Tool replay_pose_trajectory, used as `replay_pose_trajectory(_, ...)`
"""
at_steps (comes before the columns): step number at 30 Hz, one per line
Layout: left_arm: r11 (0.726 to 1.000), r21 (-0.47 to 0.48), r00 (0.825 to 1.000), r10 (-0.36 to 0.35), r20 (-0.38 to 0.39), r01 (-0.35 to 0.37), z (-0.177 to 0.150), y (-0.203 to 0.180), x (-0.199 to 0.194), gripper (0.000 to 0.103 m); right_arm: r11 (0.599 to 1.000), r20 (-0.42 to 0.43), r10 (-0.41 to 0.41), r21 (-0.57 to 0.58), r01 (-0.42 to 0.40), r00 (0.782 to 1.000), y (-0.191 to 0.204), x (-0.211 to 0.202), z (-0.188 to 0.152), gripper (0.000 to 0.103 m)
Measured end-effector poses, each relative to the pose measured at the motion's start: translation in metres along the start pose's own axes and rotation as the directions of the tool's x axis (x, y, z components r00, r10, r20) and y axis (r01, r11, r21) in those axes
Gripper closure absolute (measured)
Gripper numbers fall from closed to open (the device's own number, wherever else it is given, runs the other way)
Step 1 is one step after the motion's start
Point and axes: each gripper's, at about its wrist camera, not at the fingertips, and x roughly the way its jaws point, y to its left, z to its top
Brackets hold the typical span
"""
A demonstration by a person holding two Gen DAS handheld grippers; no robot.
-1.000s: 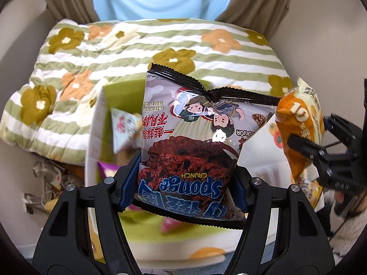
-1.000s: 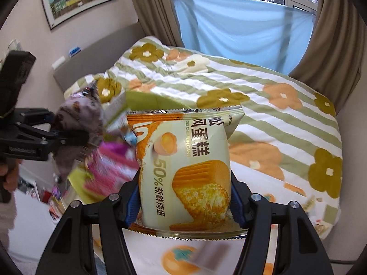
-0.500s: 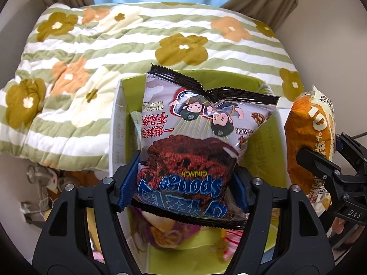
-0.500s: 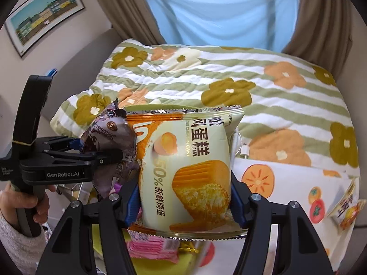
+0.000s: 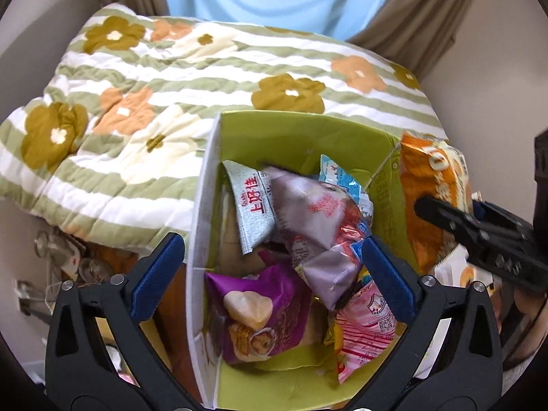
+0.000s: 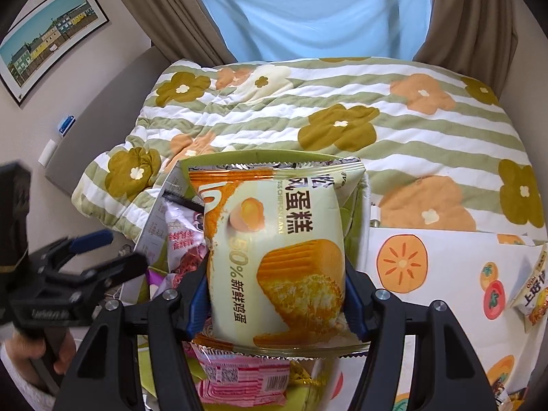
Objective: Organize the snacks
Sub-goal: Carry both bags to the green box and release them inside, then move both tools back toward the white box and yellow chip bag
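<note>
Since the earlier frame my left claw (image 5: 270,267) has just been opening; the sponge pack (image 5: 308,205) has left it and lies in the green box (image 5: 298,130) among other packets, one purple (image 5: 260,311), one pink (image 5: 366,322). Right claw (image 6: 274,294) pinches the cake pack (image 6: 274,246) above the box, probably. Box sits against a floral quilt (image 5: 154,102); curtains (image 6: 164,7) behind.

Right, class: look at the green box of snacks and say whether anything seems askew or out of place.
The packets in the green box lie in a jumbled heap, tilted and overlapping, not stacked. One small snack packet lies apart on the persimmon-print cloth, outside the box.
</note>
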Motion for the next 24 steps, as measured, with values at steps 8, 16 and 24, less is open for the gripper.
replay_pose_trajectory(8, 0.999, 0.019, 0.999, 0.028, 0.017, -0.029, 0.000, -0.002, 0.001, 0.000, 1.000, -0.018, 0.005, 0.008, -0.005, 1.000, -0.001, 0.025, 0.024, 0.043)
replay_pose_trajectory(16, 1.000, -0.018, 1.000, 0.016, -0.015, -0.016, -0.017, 0.004, 0.005, 0.000, 0.998, 0.074, 0.061, -0.011, -0.060, 0.995, 0.003, 0.024, 0.023, 0.001)
replay_pose_trajectory(24, 0.999, -0.029, 1.000, 0.013, -0.011, -0.013, -0.031, 0.000, -0.003, 0.000, 0.998, 0.077, 0.051, -0.028, -0.049, 0.996, 0.007, 0.012, 0.014, 0.000)
